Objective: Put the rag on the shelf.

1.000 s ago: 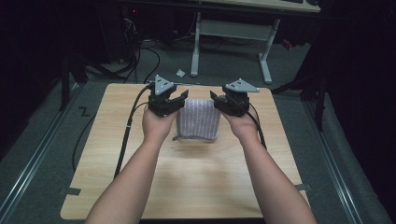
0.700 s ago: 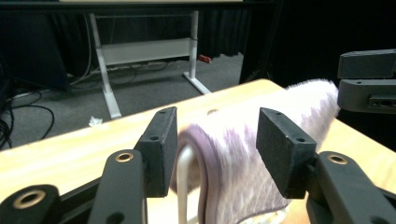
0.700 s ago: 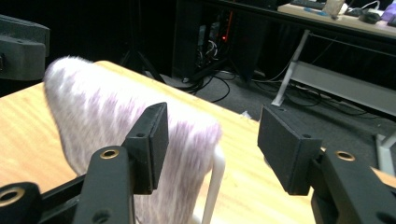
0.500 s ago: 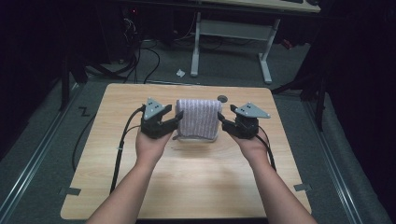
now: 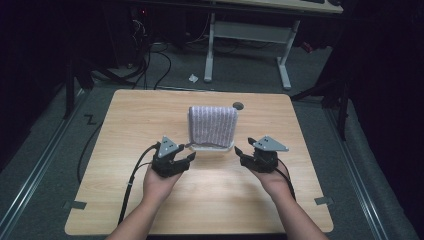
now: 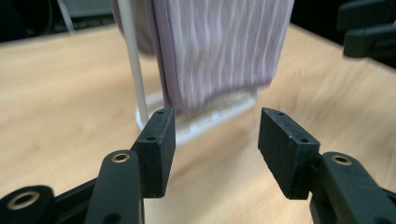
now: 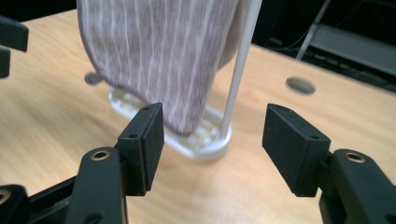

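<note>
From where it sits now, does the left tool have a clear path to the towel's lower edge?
Probably yes. The left tool is open and empty, with bare table between it and the towel hanging on the white rack.

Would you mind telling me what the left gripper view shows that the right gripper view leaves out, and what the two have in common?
Left gripper view alone: the rack's white post stands left of the striped purple towel, and the right claw juts in at the upper right edge. Right gripper view alone: a round hole in the table, dark floor and cables beyond the far edge, and the left claw at the left edge. Shared: the towel hanging over a white rack base on the wooden table, and a pair of empty open jaws in front.
</note>
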Available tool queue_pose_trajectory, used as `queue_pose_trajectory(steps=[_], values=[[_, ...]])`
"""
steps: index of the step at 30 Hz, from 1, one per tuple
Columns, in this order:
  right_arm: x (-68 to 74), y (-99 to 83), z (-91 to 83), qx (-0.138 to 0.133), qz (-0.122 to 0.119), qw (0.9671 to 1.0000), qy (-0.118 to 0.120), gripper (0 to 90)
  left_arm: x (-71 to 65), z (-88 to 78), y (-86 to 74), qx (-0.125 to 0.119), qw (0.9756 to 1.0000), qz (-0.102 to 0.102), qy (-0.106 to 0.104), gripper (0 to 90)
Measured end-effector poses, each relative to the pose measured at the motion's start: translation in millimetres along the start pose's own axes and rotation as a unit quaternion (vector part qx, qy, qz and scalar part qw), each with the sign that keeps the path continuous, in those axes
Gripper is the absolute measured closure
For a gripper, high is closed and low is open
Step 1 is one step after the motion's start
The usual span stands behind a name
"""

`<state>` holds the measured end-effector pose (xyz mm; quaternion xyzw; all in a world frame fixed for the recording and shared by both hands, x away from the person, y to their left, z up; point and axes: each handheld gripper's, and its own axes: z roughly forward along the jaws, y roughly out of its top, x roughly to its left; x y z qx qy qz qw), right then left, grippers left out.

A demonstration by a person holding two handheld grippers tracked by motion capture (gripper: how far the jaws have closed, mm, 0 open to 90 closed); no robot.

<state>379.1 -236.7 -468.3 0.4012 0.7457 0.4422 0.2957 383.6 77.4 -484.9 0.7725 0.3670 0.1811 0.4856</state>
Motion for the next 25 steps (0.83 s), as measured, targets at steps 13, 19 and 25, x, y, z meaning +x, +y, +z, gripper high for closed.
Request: queue_pose_trajectory(steps=[13, 19, 25], values=[[15.2, -93.6, -52.8, 0.045, 0.017, 0.9988, 0.003, 39.6, -21.0, -47.7, -79.2, 0.1, 0.9943, 0.028, -0.023, 37.5], [11.9, -95.8, -40.3, 0.066, 0.042, 0.9969, 0.011, 34.8, -2.8, -42.9, -81.4, 0.099, 0.9943, -0.023, -0.032, 35.7], [12.3, -94.9, -40.5, 0.057, 0.067, 0.996, 0.013, 33.3, 4.9, -42.9, -84.5, 0.096, 0.9922, -0.066, -0.044, 30.0]])
